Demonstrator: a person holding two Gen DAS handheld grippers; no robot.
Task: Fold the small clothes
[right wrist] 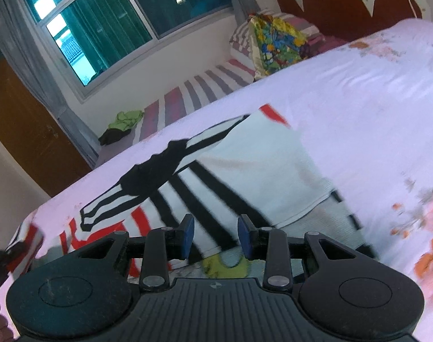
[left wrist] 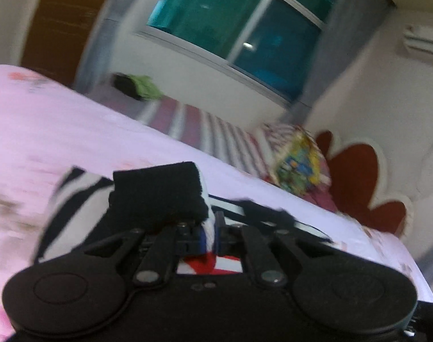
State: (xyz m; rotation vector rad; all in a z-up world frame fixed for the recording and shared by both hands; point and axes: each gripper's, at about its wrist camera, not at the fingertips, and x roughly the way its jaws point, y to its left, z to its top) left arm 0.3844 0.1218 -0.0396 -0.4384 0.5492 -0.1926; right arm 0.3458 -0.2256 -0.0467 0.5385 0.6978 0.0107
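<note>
Pink floral bedding (right wrist: 358, 91) carries the striped garment (right wrist: 244, 171), spread flat. Left hand-held gripper (left wrist: 209, 235) is clamped on a fold of that garment, its black cuff (left wrist: 159, 191) draped over the fingers. Right hand-held gripper (right wrist: 215, 236) hovers above it, jaws apart, holding nothing.

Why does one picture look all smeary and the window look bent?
Left wrist view: the bed sheet, window and striped garment are smeared by motion blur, while the left hand-held gripper stays sharp. Right wrist view: much crisper, only slightly soft on the garment; the fisheye lens bows the window frame and bed edge.
</note>
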